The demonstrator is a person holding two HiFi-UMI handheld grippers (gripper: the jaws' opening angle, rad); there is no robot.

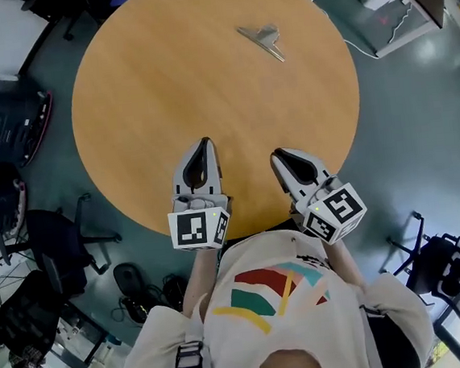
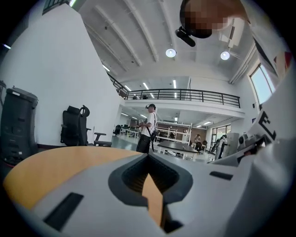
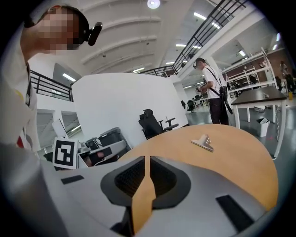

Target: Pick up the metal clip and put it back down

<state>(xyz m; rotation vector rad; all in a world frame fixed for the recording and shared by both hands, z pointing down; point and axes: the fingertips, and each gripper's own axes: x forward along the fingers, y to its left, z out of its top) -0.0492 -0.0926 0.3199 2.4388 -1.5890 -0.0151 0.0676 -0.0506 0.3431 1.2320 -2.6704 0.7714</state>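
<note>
The metal clip (image 1: 262, 38) lies on the far part of the round wooden table (image 1: 165, 96); the right gripper view shows the clip (image 3: 203, 142) ahead and to the right of the jaws. My left gripper (image 1: 204, 143) hovers over the table's near edge, shut with nothing between its tips, which also meet in its own view (image 2: 148, 155). My right gripper (image 1: 277, 157) is beside it, also shut and empty, its jaws closed in its own view (image 3: 146, 159). Both are well short of the clip.
Black office chairs stand at the left (image 1: 57, 236) and lower right (image 1: 444, 268) of the table. A white desk (image 1: 390, 2) stands at the top right. A person (image 3: 212, 92) stands beyond the table, near a dark desk (image 3: 259, 97).
</note>
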